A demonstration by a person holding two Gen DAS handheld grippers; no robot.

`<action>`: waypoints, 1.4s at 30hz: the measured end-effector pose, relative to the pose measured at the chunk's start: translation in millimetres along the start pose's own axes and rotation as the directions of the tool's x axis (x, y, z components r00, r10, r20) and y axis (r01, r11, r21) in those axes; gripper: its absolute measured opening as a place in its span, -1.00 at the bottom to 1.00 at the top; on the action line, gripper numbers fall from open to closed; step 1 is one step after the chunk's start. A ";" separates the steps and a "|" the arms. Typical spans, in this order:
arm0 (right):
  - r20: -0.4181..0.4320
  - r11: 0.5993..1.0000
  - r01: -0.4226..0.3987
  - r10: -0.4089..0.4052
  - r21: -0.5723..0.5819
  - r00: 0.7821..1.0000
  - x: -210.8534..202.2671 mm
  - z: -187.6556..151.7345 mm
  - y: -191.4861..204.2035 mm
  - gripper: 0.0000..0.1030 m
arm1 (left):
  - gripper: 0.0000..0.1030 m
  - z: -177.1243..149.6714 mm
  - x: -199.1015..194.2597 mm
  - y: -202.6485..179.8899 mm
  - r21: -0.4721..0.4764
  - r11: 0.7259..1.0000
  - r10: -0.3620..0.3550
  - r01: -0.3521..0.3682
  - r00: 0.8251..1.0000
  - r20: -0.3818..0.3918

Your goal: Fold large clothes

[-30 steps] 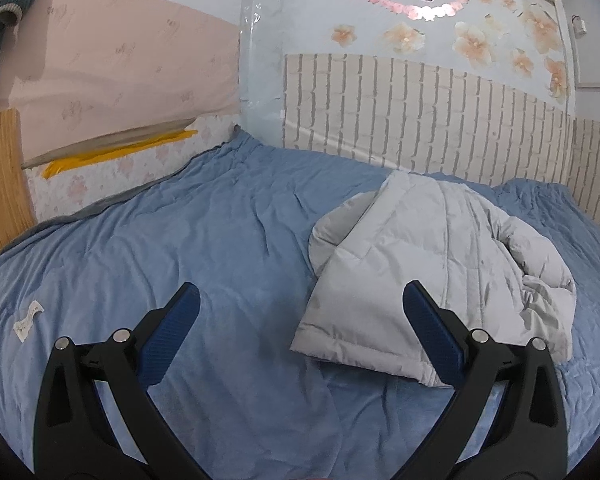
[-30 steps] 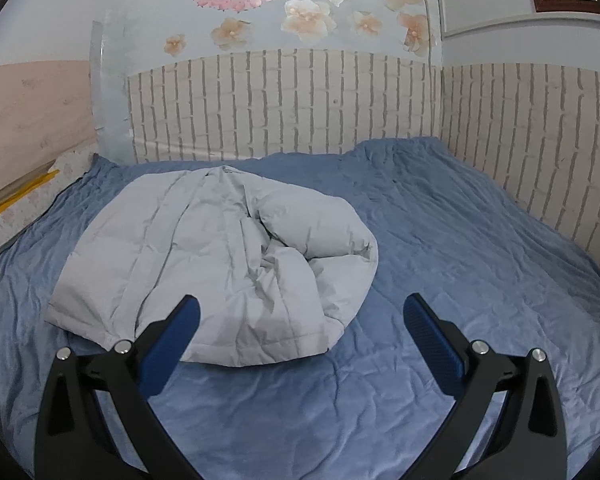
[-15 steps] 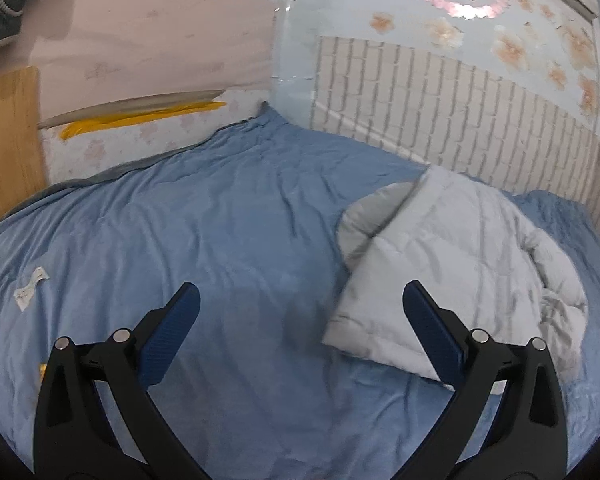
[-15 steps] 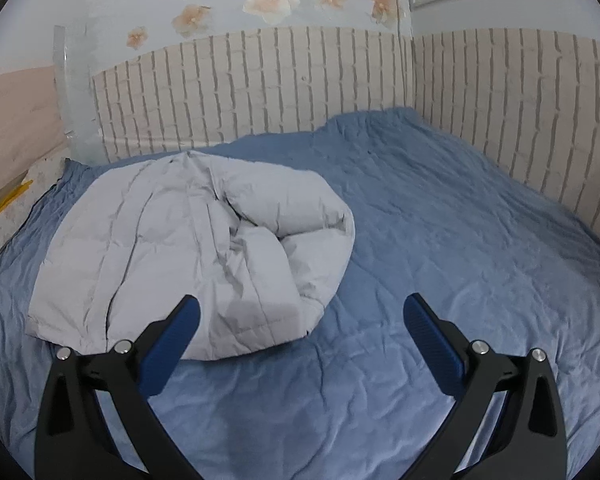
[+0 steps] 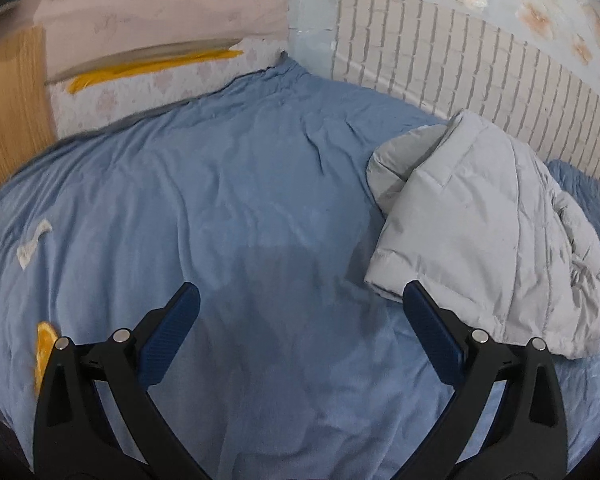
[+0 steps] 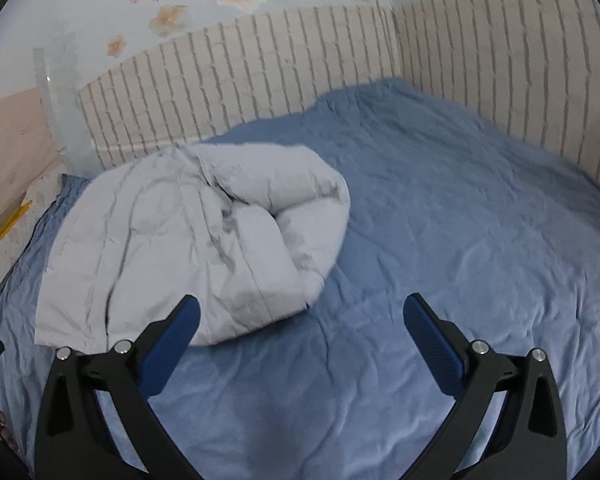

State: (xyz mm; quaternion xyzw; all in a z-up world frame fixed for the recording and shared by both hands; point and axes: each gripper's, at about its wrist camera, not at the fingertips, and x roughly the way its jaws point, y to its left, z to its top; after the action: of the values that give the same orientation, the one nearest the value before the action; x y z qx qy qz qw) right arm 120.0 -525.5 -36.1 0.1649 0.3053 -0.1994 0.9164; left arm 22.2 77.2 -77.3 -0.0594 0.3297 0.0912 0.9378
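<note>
Grey puffy jacket (image 5: 476, 224) folded in a bundle on the blue sheet (image 5: 228, 208), both grippers empty above the bed.

Left gripper (image 5: 300, 336) hangs over bare sheet with jaws wide apart — the jacket lies just off its right finger. Right gripper (image 6: 300, 336) is likewise spread wide, its left finger in front of the jacket's near edge; a brick-pattern wall (image 6: 260, 80) runs behind.

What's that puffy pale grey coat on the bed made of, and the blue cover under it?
The puffy pale grey coat looks like a padded quilted jacket with a smooth, matte, probably synthetic shell: stitched channels and soft bulging rolls suggest filling, of a kind I can't tell. The blue bed cover looks like soft matte woven fabric, perhaps cotton, creased in fine wrinkles.
</note>
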 end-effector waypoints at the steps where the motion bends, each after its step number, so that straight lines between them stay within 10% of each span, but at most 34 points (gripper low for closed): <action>1: -0.017 1.000 -0.008 0.008 -0.002 1.000 2.1 -1.8 0.2 0.97 | 0.94 -0.5 -3.1 1.0 -0.008 1.000 -0.003 0.003 1.000 -0.001; 10: -0.068 0.989 -0.041 0.031 -0.139 0.997 29.6 -5.0 35.3 0.97 | 0.94 0.2 -8.9 -27.7 0.057 0.998 -0.019 0.019 1.000 -0.002; 22: -0.191 0.997 -0.062 0.052 -0.050 0.980 151.1 10.8 12.4 0.97 | 0.94 9.7 92.5 -60.6 0.144 0.990 0.016 -0.008 0.998 -0.053; 30: -0.260 0.975 -0.115 0.063 -0.189 0.964 190.8 6.8 49.4 0.38 | 0.94 27.8 125.8 -73.6 0.153 0.987 -0.035 0.048 0.995 -0.089; 32: -0.264 0.970 -0.120 0.061 -0.212 0.963 192.6 1.1 54.4 0.01 | 0.65 25.8 130.5 -75.3 0.155 0.985 -0.065 0.082 0.991 -0.113; 34: -0.268 0.968 -0.165 0.111 -0.189 0.957 187.5 4.3 55.6 -0.44 | -0.29 24.0 133.4 -77.1 0.140 0.968 -0.182 0.209 0.966 -0.186; 36: -0.240 0.963 -0.169 0.116 -0.211 0.964 172.8 10.1 61.6 -0.67 | -0.58 26.3 129.5 -79.9 0.159 0.966 -0.170 0.203 0.965 -0.200; 42: -0.172 0.956 -0.186 0.149 -0.225 0.974 118.7 18.3 61.0 -0.72 | -0.79 49.5 78.9 -69.4 0.178 0.952 -0.222 0.248 0.963 -0.154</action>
State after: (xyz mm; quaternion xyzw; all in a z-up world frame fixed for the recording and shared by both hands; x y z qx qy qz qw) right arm 244.6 -511.8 -85.5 0.0931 0.3816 -0.0691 0.9170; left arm 127.2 28.4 -85.0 -0.0115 0.3889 -0.0584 0.9194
